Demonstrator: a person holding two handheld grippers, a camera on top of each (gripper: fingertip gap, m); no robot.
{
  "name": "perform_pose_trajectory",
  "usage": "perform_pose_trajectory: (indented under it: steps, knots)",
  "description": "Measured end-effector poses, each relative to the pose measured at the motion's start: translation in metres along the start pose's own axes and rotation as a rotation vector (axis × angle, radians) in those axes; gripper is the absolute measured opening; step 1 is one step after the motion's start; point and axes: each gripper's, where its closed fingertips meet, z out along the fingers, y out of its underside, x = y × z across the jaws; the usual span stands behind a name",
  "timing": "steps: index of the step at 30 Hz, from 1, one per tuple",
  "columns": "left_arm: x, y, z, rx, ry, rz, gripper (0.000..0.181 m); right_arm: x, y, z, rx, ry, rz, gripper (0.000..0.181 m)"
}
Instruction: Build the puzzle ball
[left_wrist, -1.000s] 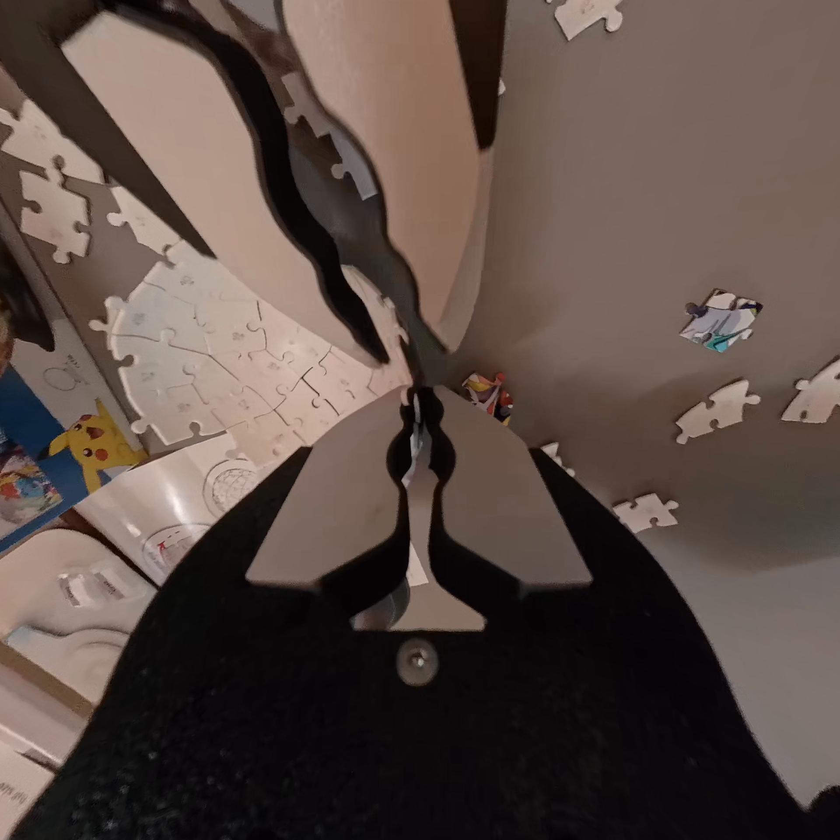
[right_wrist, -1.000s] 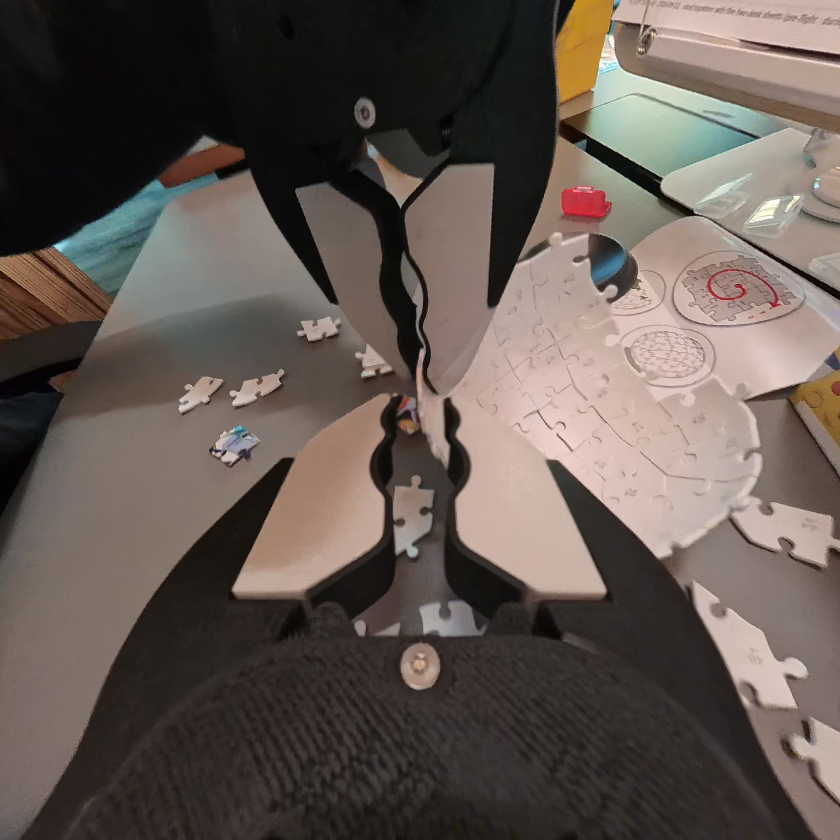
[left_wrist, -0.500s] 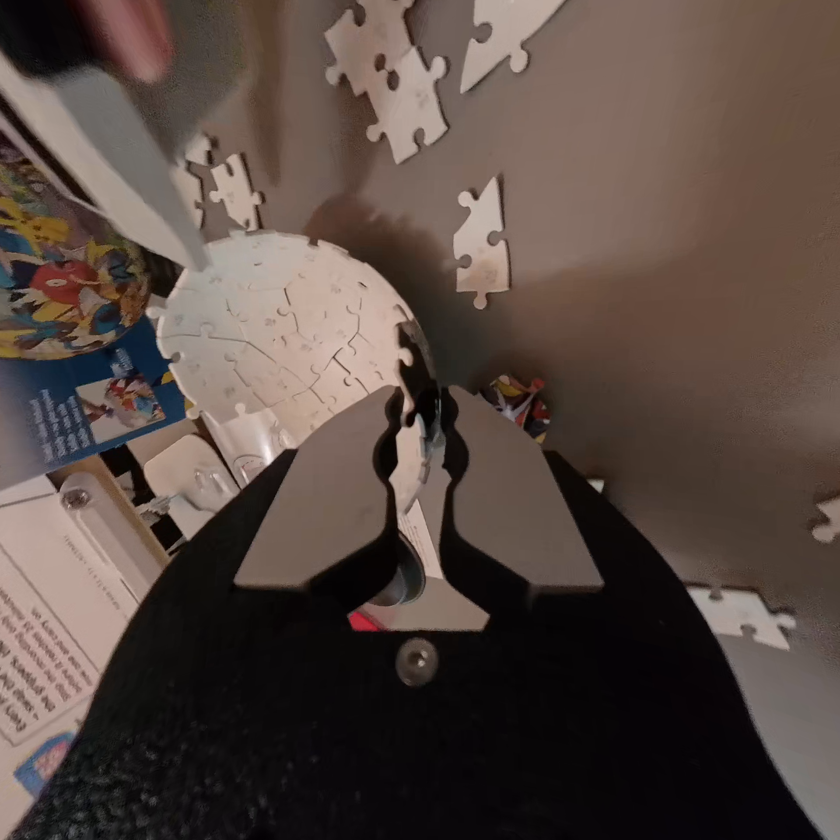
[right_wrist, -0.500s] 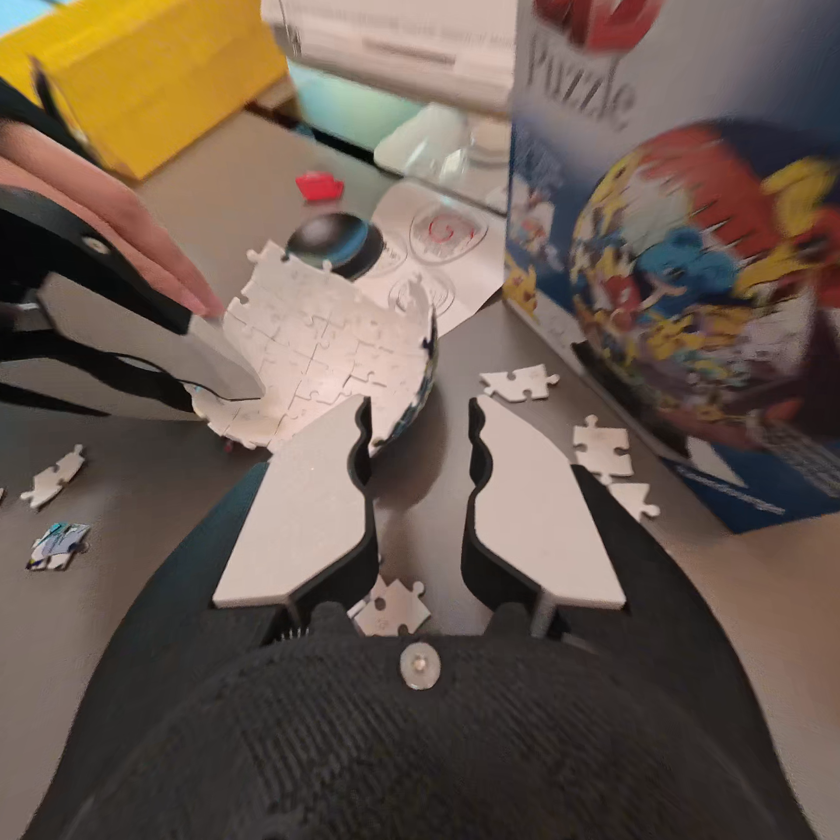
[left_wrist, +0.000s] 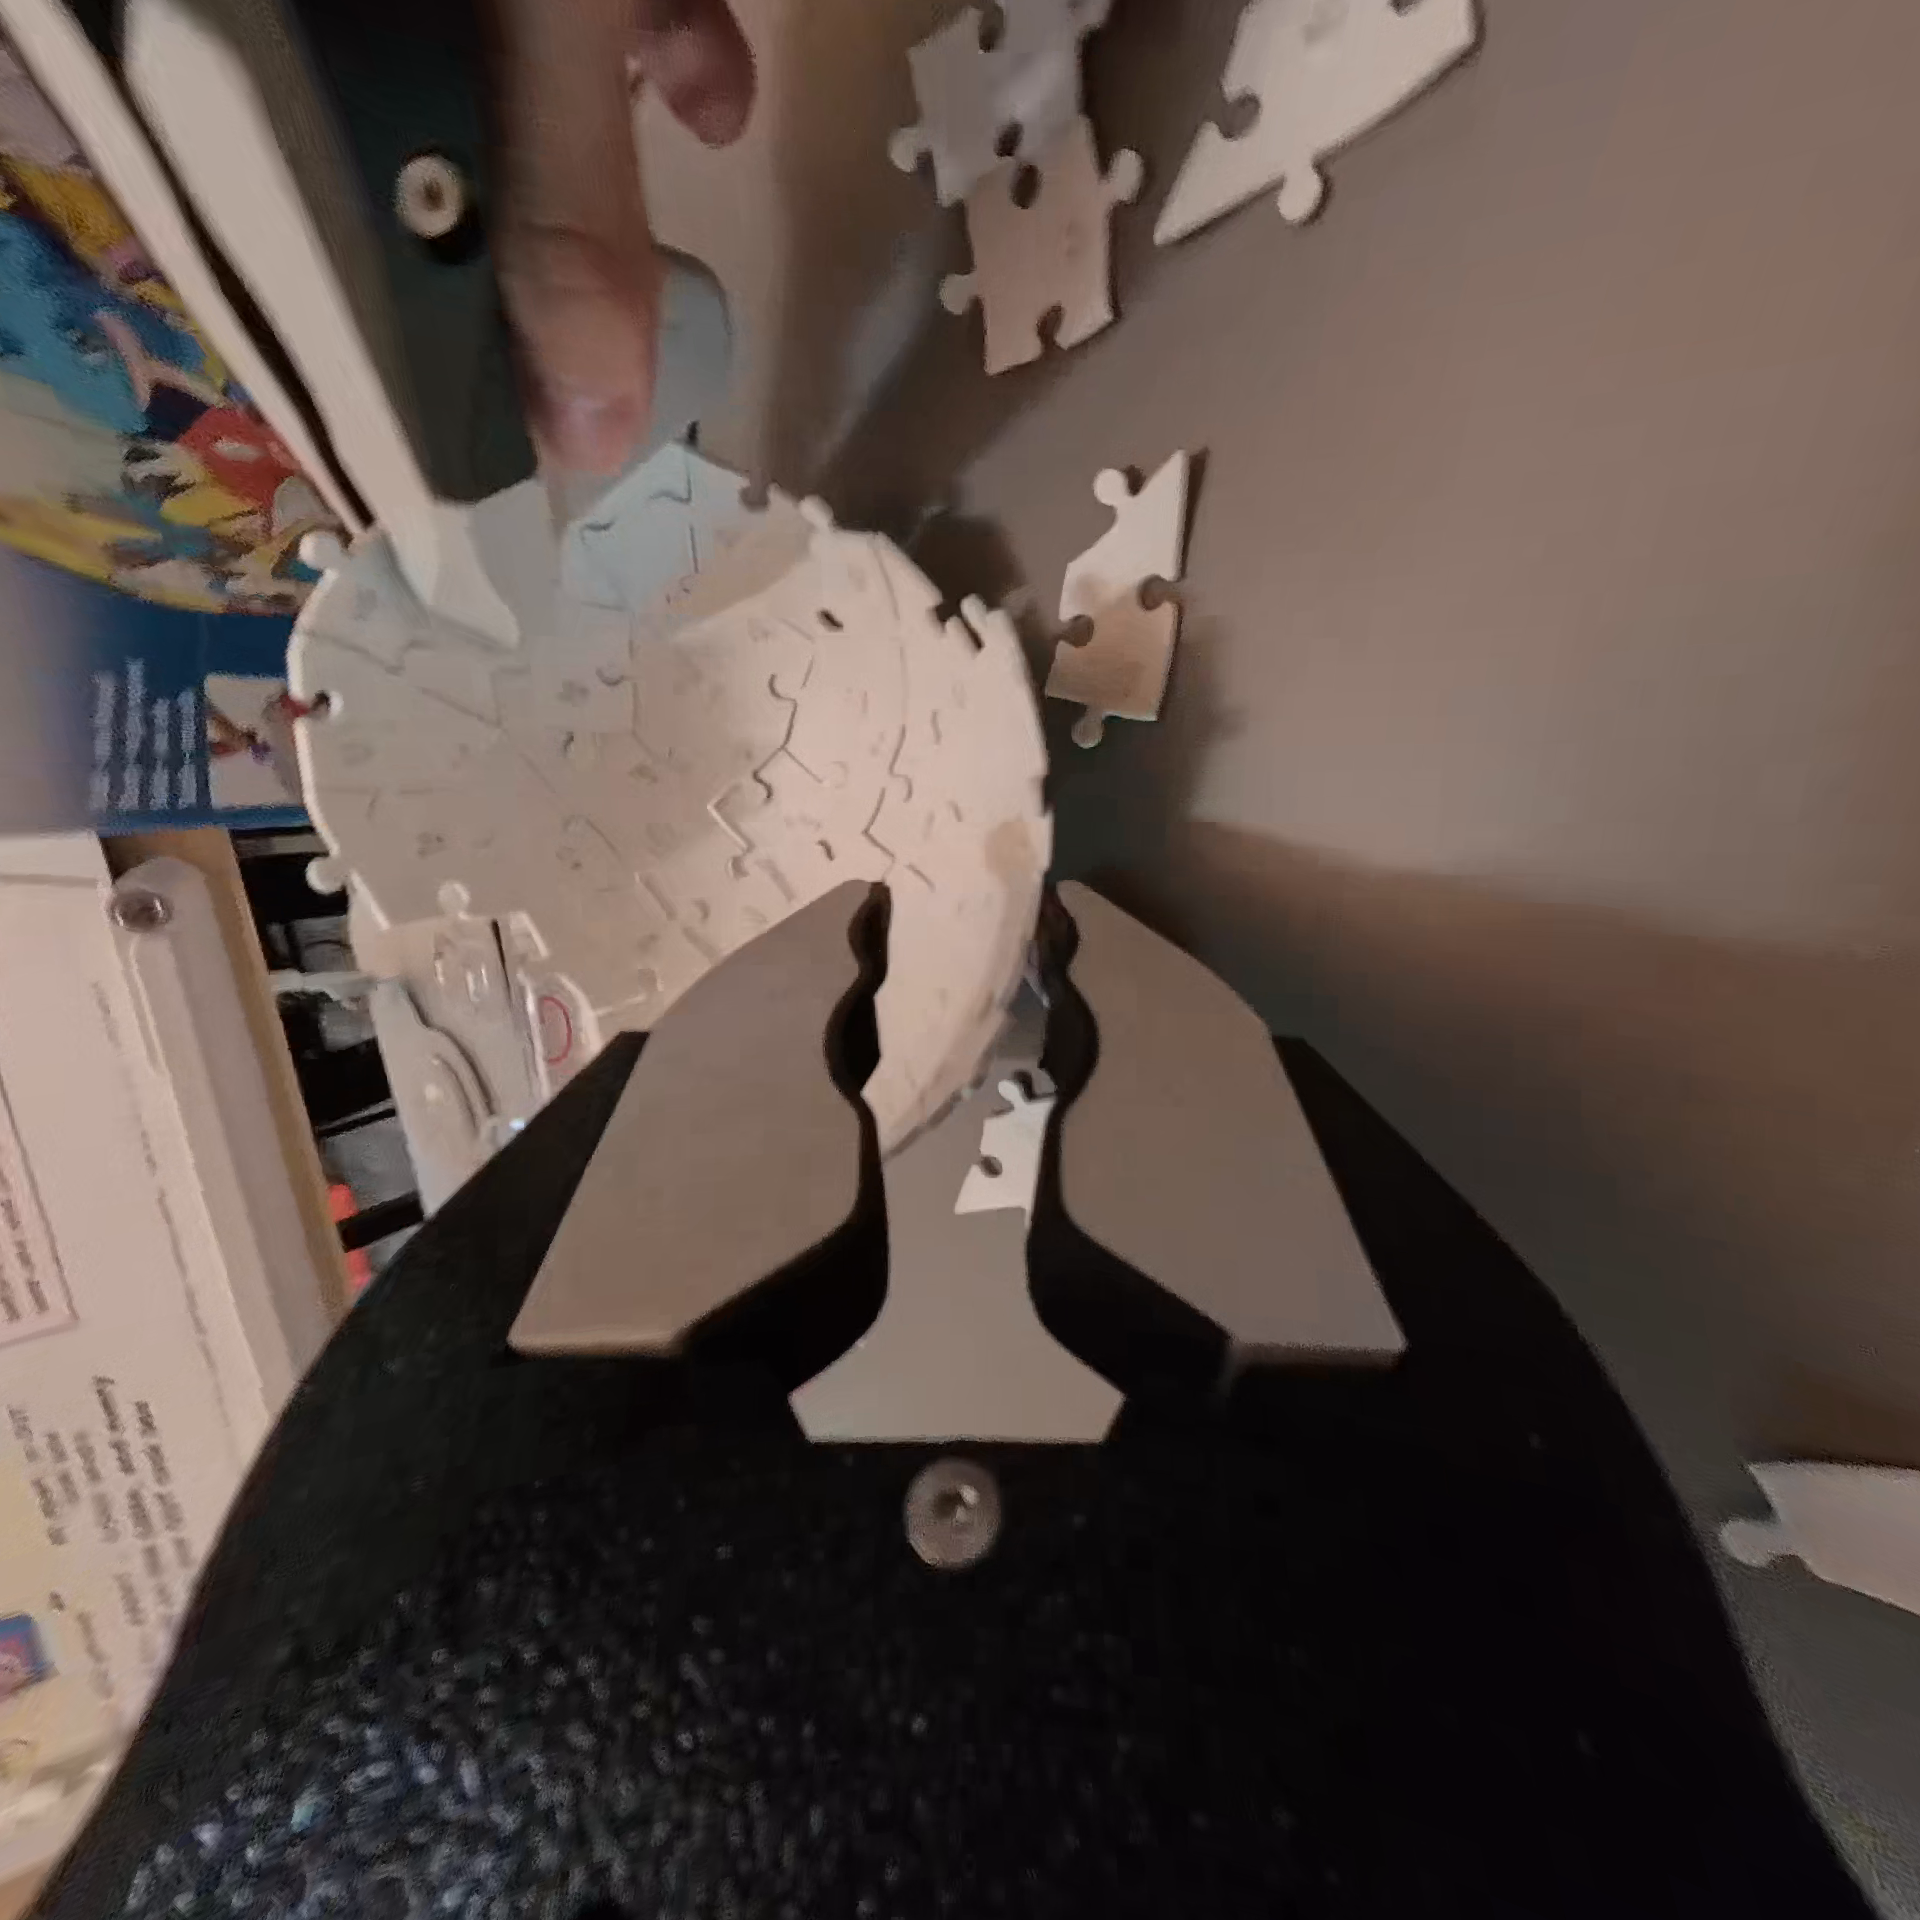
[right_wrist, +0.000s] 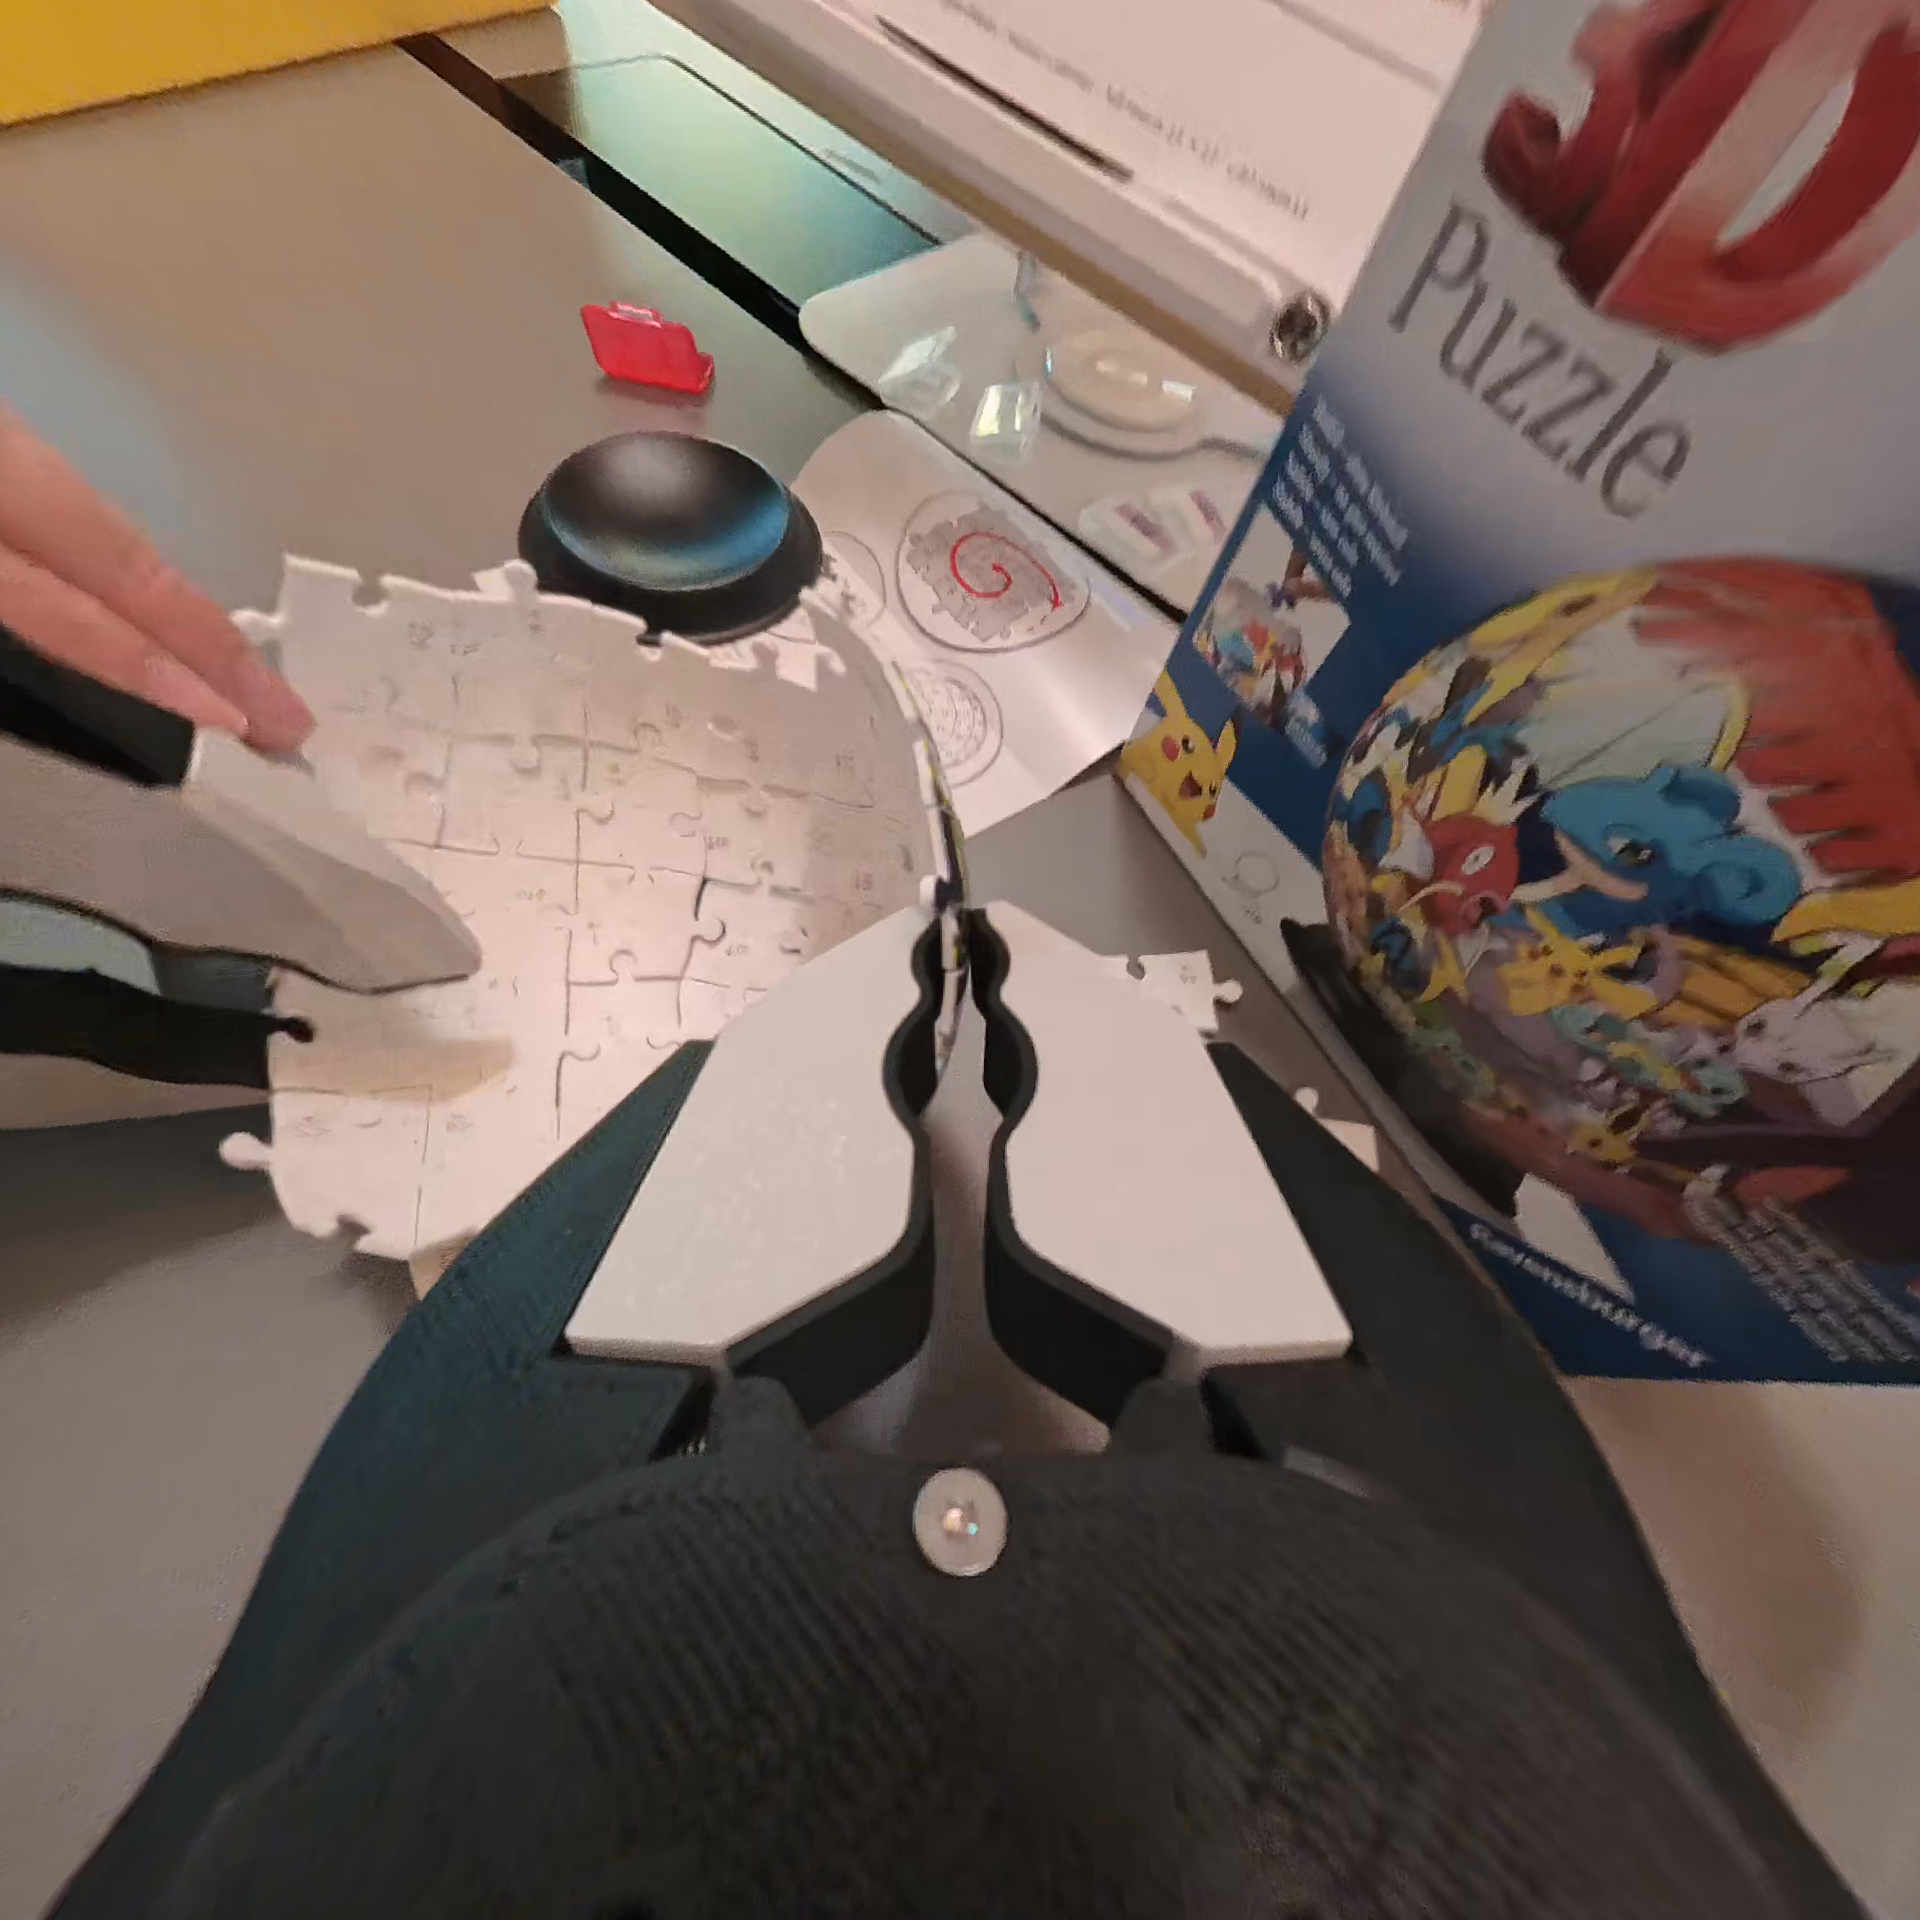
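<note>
We cannot give the printed words. The puzzle box (right_wrist: 1558, 727) at 3 o'clock in the right wrist view carries large lettering and smaller text panels on a blue and white face, plus a picture of a finished ball covered in bright cartoon creatures. The unfolded instruction sheet (right_wrist: 987, 582) at 1 o'clock shows round diagrams, one with a red spiral.

The puzzle ball (right_wrist: 623, 831) is a partly built, bowl-like shell on the grey table (right_wrist: 260, 312), left of the box. Its hollow white inner side faces us, with faint marks on the pieces that are too blurred to read. The rim is ragged with tabs and notches.

The right gripper (right_wrist: 954, 920) is clenched on the shell's rim at its 3 o'clock edge, and a sliver of coloured outer face shows there. The left gripper (left_wrist: 971, 904) straddles the rim at the shell's 9 o'clock edge. Its fingers stand wider apart than the wall is thick, so it looks released.

A black round stand (right_wrist: 670, 530) sits at 12 o'clock just behind the shell, with a small red plastic part (right_wrist: 644, 348) beyond it. Loose white puzzle pieces (left_wrist: 1127, 613) lie near the shell.
</note>
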Motion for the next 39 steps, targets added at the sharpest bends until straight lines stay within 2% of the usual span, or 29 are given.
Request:
perform_pose_trajectory:
  steps: [6, 9, 12, 16, 21, 26, 33, 35, 39]
  knots:
    - [-0.002, 0.011, -0.047, 0.209, -0.019, -0.31, 0.044, -0.011, -0.023, -0.004, 0.131, 0.081, -0.351, 0.004]
    - [0.004, 0.023, -0.071, 0.298, -0.037, -0.454, 0.05, -0.02, -0.038, -0.007, 0.237, 0.129, -0.465, 0.004]
    - [0.019, 0.044, -0.081, 0.281, -0.087, -0.508, 0.05, -0.029, -0.048, -0.011, 0.312, 0.174, -0.571, 0.003]
    - [0.044, 0.066, -0.078, 0.257, -0.128, -0.582, 0.054, -0.038, -0.058, -0.02, 0.425, 0.226, -0.649, 0.003]
    - [0.043, 0.084, -0.079, 0.26, -0.198, -0.649, 0.057, -0.043, -0.07, -0.042, 0.558, 0.337, -0.683, 0.003]
    - [0.022, 0.105, -0.101, 0.302, -0.272, -0.776, 0.057, -0.05, -0.069, -0.063, 0.601, 0.407, -0.652, 0.003]
    - [0.009, 0.167, -0.128, 0.22, -0.396, -0.917, 0.055, -0.044, -0.053, -0.089, 0.541, 0.5, -0.492, 0.003]
    - [0.006, 0.188, -0.13, 0.201, -0.478, -0.974, 0.054, -0.042, -0.048, -0.097, 0.554, 0.513, -0.433, 0.004]
    - [0.0, 0.222, -0.131, 0.184, -0.673, -1.073, 0.054, -0.027, -0.037, -0.093, 0.489, 0.56, -0.445, 0.003]
